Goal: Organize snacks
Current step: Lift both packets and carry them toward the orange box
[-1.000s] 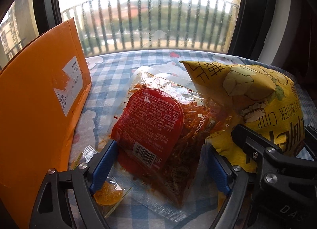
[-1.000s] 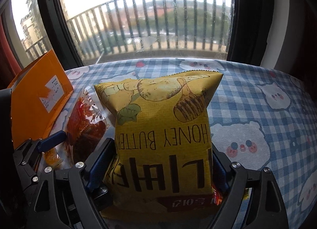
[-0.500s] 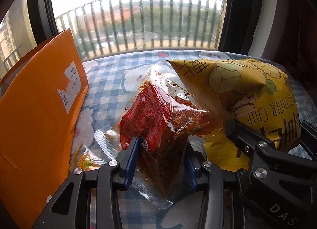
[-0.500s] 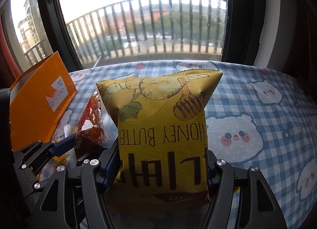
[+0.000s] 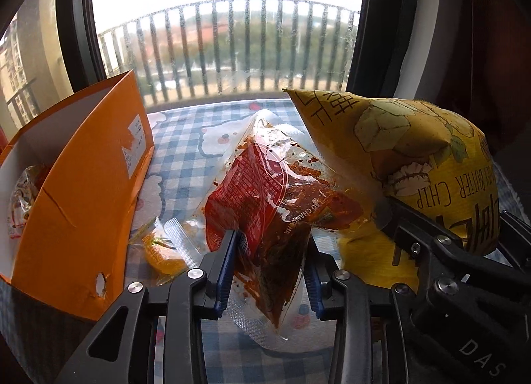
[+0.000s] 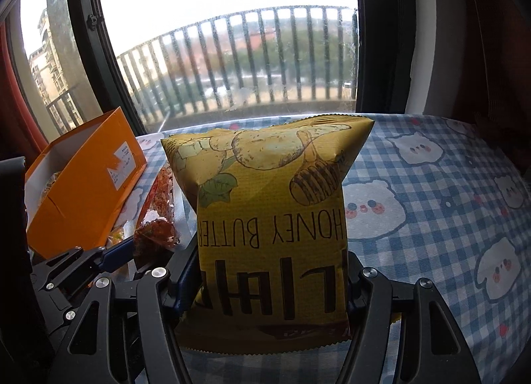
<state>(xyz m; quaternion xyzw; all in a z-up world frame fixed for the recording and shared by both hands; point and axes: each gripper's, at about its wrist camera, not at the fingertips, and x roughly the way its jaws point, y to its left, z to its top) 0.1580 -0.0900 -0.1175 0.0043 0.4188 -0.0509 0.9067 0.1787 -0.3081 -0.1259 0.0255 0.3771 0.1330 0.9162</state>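
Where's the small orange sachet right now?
In the left wrist view, the small orange sachet lies on the checked tablecloth at lower left, between the orange box and the red spicy snack pack.

Your left gripper's (image 5: pixel 270 271) pads bury the red snack pouch's (image 5: pixel 265 198) lower edge, chip bag's (image 6: pixel 272 224) bottom seam sunk between the right gripper's (image 6: pixel 272 279) jaws, orange box's (image 5: pixel 83 184) contents mostly walled off left of the jaws

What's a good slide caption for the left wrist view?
Left gripper clamps a red spicy-snack packet beside the open orange box.
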